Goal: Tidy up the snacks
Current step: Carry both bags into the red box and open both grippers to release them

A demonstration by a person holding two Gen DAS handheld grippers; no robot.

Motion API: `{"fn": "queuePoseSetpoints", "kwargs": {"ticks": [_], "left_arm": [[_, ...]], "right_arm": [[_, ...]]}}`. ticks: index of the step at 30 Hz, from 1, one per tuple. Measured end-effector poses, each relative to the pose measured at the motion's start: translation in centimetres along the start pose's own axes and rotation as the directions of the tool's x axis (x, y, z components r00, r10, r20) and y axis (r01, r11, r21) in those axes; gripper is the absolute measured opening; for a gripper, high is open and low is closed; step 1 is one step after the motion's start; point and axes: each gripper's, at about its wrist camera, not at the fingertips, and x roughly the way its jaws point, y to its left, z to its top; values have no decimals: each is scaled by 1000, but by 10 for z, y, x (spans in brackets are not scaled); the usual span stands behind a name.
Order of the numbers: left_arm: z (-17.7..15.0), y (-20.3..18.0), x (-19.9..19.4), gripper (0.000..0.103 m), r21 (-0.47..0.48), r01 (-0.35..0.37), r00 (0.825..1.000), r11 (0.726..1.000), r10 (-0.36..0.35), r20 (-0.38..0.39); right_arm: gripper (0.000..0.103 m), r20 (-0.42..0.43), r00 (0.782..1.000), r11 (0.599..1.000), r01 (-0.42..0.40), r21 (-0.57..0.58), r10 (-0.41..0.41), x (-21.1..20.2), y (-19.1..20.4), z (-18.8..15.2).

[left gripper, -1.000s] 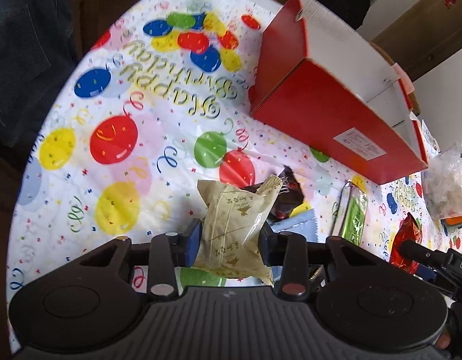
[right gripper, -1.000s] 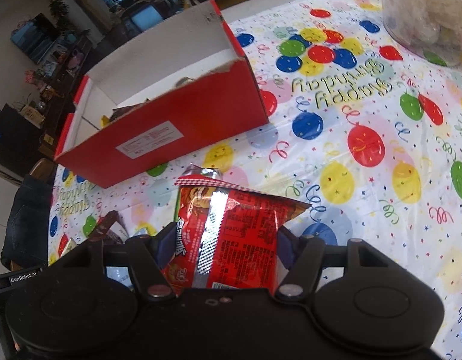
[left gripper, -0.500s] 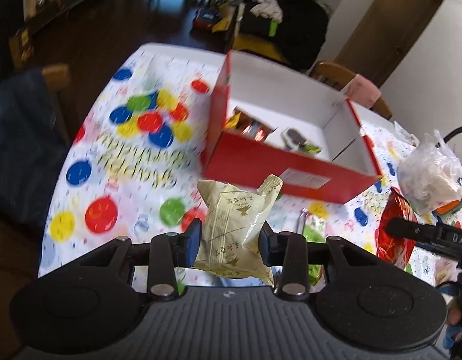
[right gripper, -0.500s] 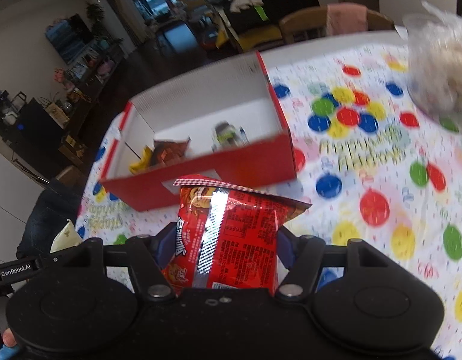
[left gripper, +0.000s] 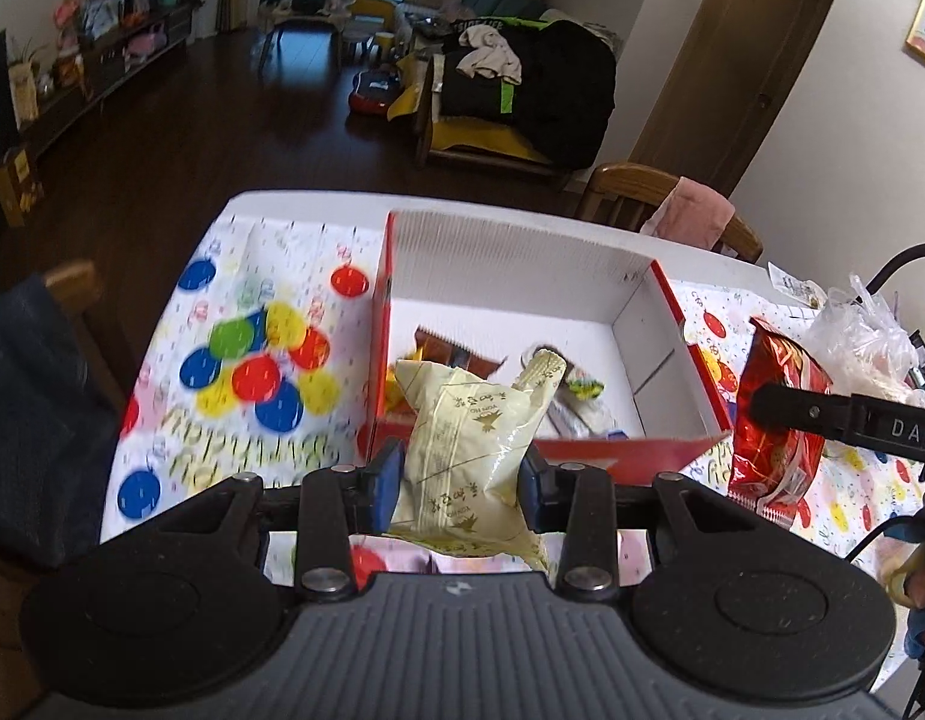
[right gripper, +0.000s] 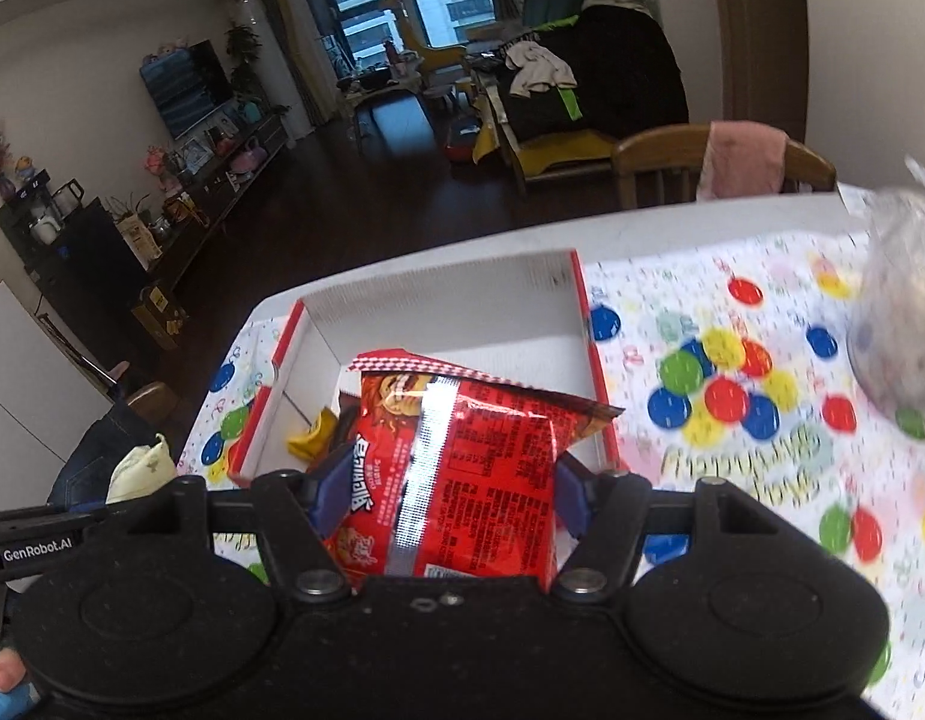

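Left wrist view: the left claw is partly closed, its blue pads pressed on both sides of a pale yellow snack packet that stands upright between them.
Yellow packet: held in the air in front of the near wall of the red box, its top corner overlapping the open inside of the box.
Red box: open at the top, white inside, standing on the worktop that is covered with a balloon-print cloth.
Box contents: a few small wrapped snacks lie on the box floor near its left and front sides; their kinds are too small to tell.
Right side of this view: the other claw's arm crosses in with a red chip bag clamped in it, beside the right wall of the box; a clear plastic bag lies behind it on the worktop.
Right wrist view: the right claw stands about half open, pads squeezing a red chip bag from both sides, the bag upright with its crimped top edge up.
Chip bag position: lifted clear of the worktop, in front of the box and covering much of its near wall.
Far left of this view: the yellow packet shows above the other claw's arm.
Background: a wooden chair with a pink cloth stands at the far edge of the worktop.
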Motion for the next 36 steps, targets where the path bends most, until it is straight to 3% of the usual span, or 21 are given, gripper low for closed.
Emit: {"fn": "queuePoseSetpoints", "kwargs": {"ticks": [11, 22, 31, 36], "left_arm": [[47, -15, 40, 38, 42, -49, 999, 998, 50, -18], [71, -28, 106, 38, 94, -118, 988, 989, 126, -92], [84, -32, 151, 38, 131, -143, 973, 981, 164, -163], [86, -31, 178, 38, 149, -149, 954, 978, 182, -237]], "right_arm": [[65, -13, 1000, 997, 1, -76, -2, 41, 4, 46], [65, -97, 995, 989, -3, -150, -12, 107, 2, 63], [65, -204, 979, 980, -26, -199, -16, 160, 5, 65], [65, -255, 967, 970, -41, -238, -22, 182, 10, 62]]}}
